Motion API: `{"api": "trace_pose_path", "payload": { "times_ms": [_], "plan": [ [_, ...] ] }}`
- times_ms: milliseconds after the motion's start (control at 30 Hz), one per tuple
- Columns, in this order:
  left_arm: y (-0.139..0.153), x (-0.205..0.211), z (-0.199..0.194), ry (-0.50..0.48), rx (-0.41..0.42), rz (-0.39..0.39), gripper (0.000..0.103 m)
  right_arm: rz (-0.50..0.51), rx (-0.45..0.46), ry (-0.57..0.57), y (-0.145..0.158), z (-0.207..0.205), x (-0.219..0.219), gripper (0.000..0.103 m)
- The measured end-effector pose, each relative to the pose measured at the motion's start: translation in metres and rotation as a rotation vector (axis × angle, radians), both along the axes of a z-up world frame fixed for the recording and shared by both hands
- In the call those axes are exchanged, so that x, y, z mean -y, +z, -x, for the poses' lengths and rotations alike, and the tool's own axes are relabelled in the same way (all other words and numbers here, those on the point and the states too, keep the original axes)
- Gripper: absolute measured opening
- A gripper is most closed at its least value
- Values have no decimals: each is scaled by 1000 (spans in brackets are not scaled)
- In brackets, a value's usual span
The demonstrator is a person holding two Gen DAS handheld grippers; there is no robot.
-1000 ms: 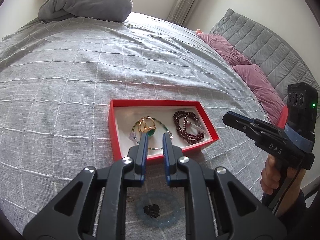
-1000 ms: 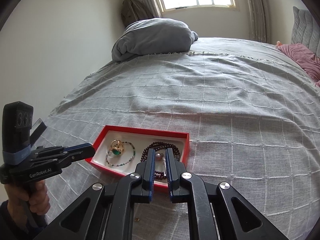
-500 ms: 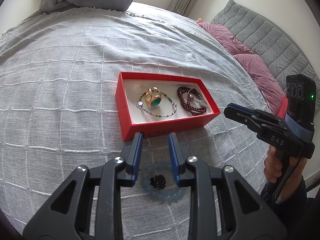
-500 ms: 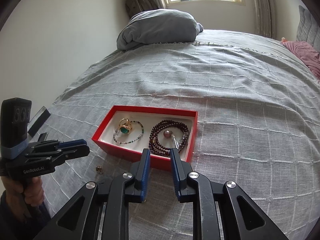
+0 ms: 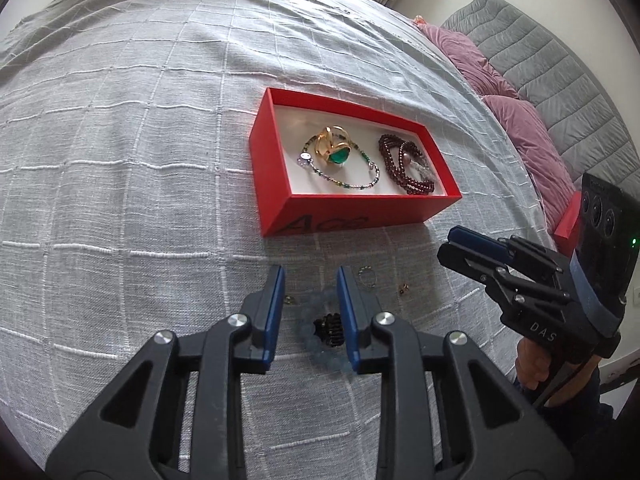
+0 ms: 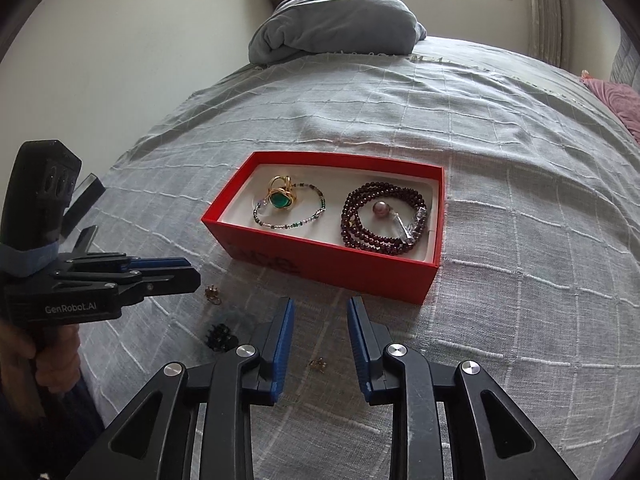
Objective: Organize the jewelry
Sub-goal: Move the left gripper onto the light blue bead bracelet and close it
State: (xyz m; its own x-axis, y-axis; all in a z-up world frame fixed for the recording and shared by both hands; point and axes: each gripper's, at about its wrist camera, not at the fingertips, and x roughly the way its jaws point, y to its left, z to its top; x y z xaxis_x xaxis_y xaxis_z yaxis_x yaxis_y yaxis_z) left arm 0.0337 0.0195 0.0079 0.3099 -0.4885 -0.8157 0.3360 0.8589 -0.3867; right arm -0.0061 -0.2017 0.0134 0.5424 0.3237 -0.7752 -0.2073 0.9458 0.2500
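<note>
Jewelry fills my red rectangular cardboard box (image 5: 344, 210) on the grey woven bedspread (image 5: 120, 160), long axis left-right; my left gripper (image 5: 310, 280) stands narrowly parted, my right gripper (image 6: 320, 312) is opening, both empty.

Your work surface is a bed (image 6: 500, 128) under a grey checked spread: a red box (image 6: 332, 264) sits mid-bed, small earrings (image 6: 213, 294), a thin ring (image 5: 367, 276) and a black beaded piece (image 5: 329, 329) lie loose before it, a bundled grey duvet (image 6: 336, 26) beyond.
</note>
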Motion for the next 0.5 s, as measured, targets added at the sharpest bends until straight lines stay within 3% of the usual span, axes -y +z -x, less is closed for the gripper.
{"api": "trace_pose_path", "payload": {
  "times_ms": [233,500],
  "plan": [
    [-11,3,1,-10,-48,-69,29,8,-51,-22,-12,-2,-1,28],
    [-11,17,13,-89,-45,-80,29,19,-57,-14,-13,0,-3,28]
  ]
}}
